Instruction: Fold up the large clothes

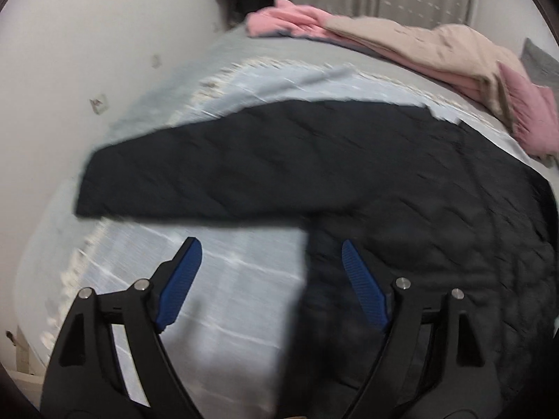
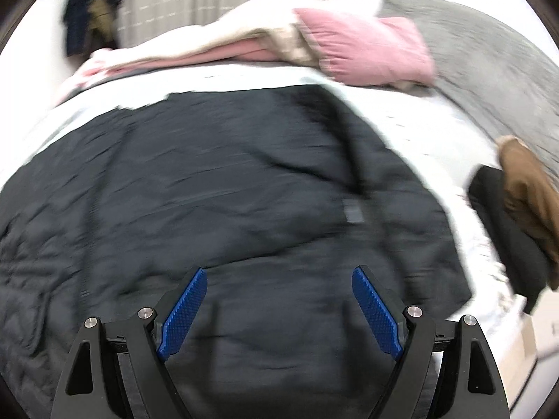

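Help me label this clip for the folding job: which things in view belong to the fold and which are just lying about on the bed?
In the job:
- black quilted jacket, spread flat on the bed
- left gripper, open above it
- right gripper, open above it

Lying about:
- pink and beige bedding pile
- pink pillow
- grey blanket
- brown and black clothes at the bed's edge

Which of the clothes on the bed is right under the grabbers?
The big black jacket, spread flat across the bed. The brown and black clothes sit off at the bed's right edge, and the pink and beige pile lies far back.
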`<control>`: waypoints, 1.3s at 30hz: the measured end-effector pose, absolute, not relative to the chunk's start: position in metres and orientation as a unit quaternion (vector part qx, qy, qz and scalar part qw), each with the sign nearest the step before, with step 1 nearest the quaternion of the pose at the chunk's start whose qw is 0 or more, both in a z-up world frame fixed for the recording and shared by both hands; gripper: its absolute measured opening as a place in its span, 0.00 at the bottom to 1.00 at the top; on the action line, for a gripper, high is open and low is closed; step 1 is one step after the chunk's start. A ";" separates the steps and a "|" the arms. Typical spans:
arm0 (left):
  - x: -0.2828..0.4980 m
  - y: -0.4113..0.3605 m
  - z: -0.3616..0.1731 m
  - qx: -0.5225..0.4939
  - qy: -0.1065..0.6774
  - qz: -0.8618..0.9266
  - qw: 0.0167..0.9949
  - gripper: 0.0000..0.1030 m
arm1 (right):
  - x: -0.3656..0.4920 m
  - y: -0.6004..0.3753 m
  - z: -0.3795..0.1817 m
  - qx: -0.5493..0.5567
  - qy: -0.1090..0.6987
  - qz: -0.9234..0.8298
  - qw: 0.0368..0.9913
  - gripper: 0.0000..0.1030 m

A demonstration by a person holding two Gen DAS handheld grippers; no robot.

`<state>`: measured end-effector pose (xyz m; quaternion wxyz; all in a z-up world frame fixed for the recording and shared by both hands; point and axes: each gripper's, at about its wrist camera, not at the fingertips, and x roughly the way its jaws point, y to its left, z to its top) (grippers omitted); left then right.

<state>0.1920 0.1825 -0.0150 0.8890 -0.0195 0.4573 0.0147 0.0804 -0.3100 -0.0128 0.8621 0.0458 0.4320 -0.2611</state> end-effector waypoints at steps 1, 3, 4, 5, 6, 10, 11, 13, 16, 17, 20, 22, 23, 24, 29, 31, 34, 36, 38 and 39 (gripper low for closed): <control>0.184 0.171 -0.015 -0.026 0.466 -0.003 0.885 0.80 | 0.076 -0.322 -0.010 0.053 0.428 -0.275 0.859 0.84; 0.163 0.148 -0.014 -0.038 0.479 -0.033 0.877 0.80 | 0.067 -0.345 -0.007 0.067 0.425 -0.299 0.851 0.83; 0.157 0.139 -0.015 -0.041 0.482 -0.046 0.874 0.80 | 0.064 -0.356 -0.007 0.072 0.425 -0.307 0.848 0.83; 0.151 0.129 -0.016 -0.042 0.482 -0.058 0.873 0.80 | 0.061 -0.365 -0.007 0.076 0.426 -0.314 0.845 0.83; 0.145 0.122 -0.017 -0.042 0.479 -0.066 0.874 0.80 | 0.059 -0.374 -0.009 0.079 0.429 -0.320 0.841 0.83; 0.122 0.093 -0.028 -0.032 0.459 -0.095 0.883 0.81 | 0.050 -0.400 -0.022 0.102 0.444 -0.331 0.826 0.82; 0.119 0.086 -0.031 -0.026 0.458 -0.100 0.883 0.81 | 0.049 -0.408 -0.029 0.109 0.452 -0.333 0.820 0.80; 0.117 0.074 -0.040 -0.010 0.461 -0.105 0.881 0.81 | 0.047 -0.416 -0.038 0.115 0.464 -0.331 0.814 0.78; 0.115 0.059 -0.053 0.000 0.463 -0.119 0.878 0.81 | 0.042 -0.423 -0.055 0.124 0.481 -0.318 0.808 0.77; 0.115 0.055 -0.057 0.002 0.463 -0.121 0.878 0.81 | 0.040 -0.428 -0.060 0.127 0.484 -0.316 0.806 0.76; 0.111 0.045 -0.061 0.009 0.449 -0.118 0.886 0.81 | 0.033 -0.441 -0.070 0.143 0.482 -0.313 0.805 0.47; 0.111 0.043 -0.062 0.010 0.444 -0.113 0.889 0.81 | 0.028 -0.448 -0.070 0.153 0.476 -0.314 0.807 0.30; 0.111 0.042 -0.062 0.010 0.443 -0.111 0.889 0.81 | 0.025 -0.450 -0.066 0.158 0.470 -0.315 0.810 0.22; 0.111 0.042 -0.061 0.008 0.443 -0.109 0.890 0.81 | 0.023 -0.451 -0.060 0.151 0.462 -0.324 0.812 0.15; 0.112 0.039 -0.063 0.006 0.442 -0.109 0.890 0.81 | 0.027 -0.457 -0.021 0.081 0.421 -0.393 0.814 0.11; 0.112 0.039 -0.063 0.010 0.441 -0.110 0.891 0.81 | 0.033 -0.466 -0.006 0.048 0.414 -0.416 0.808 0.11; 0.116 0.037 -0.063 0.015 0.439 -0.111 0.891 0.81 | 0.047 -0.495 0.020 -0.003 0.404 -0.455 0.793 0.11; 0.119 0.035 -0.064 0.017 0.439 -0.111 0.892 0.81 | 0.060 -0.520 0.040 -0.039 0.396 -0.487 0.777 0.11; 0.122 0.033 -0.064 0.017 0.439 -0.110 0.892 0.81 | 0.076 -0.544 0.053 -0.078 0.391 -0.506 0.764 0.12; 0.123 0.031 -0.064 0.018 0.439 -0.110 0.891 0.81 | 0.083 -0.554 0.060 -0.103 0.391 -0.513 0.757 0.14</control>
